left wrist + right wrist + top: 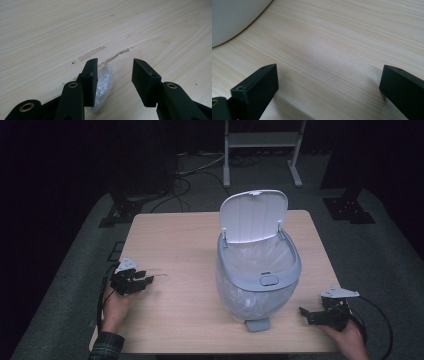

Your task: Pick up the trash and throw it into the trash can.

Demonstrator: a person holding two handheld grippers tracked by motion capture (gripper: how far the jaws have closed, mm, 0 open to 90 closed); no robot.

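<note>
Two grippers sat low near the table's (200, 227) side edges. Leftmost, the left gripper (115, 75) was spread over a clear crumpled wrapper (103, 86) (touching one jaw). Centred stood the open-lidded bin (257, 270). Bare wood separated it from the wide-spread right gripper (328, 85).

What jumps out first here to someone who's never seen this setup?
The grey bin at the middle of the wooden table, its lid flipped up and a clear liner inside. Then the two black grippers held low at the near corners, left gripper and right gripper, both with jaws apart. Close up, a small crumpled bit of clear plastic lies on the wood by the left gripper's jaws.
</note>
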